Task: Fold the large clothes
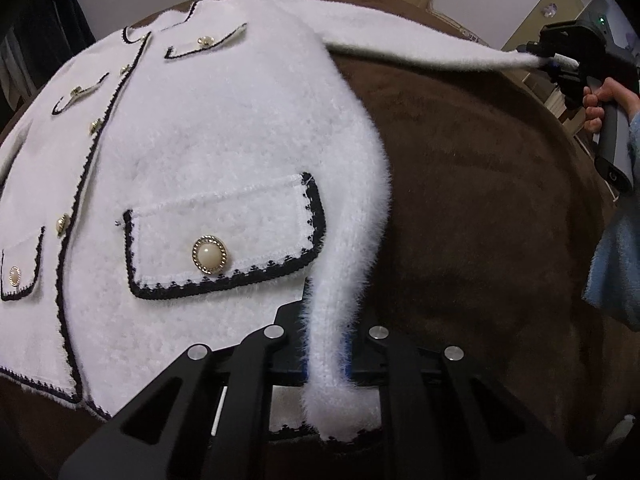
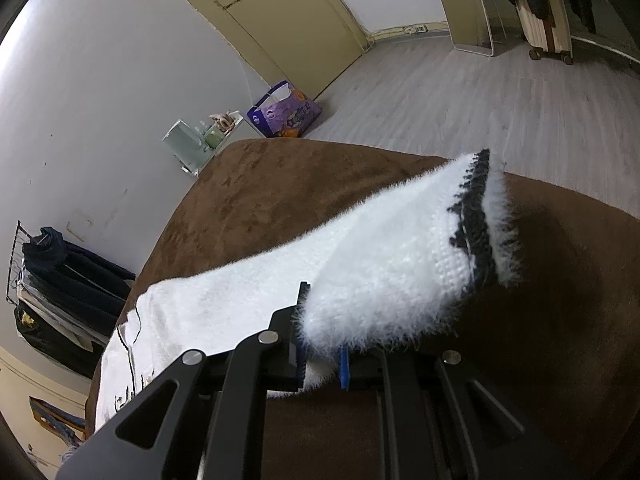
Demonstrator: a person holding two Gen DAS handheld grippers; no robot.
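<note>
A white fuzzy jacket with black trim and pearl buttons lies front up on a brown blanket. My left gripper is shut on the jacket's bottom side corner, which bunches up between the fingers. My right gripper is shut on the sleeve cuff and holds the sleeve stretched out above the blanket. In the right wrist view the right gripper pinches the cuff, whose black-trimmed end sticks up past the fingers.
The brown blanket covers a bed. A purple bag and a small shelf stand on the floor by the wall. Dark clothes hang on a rack at the left. A suitcase stands far right.
</note>
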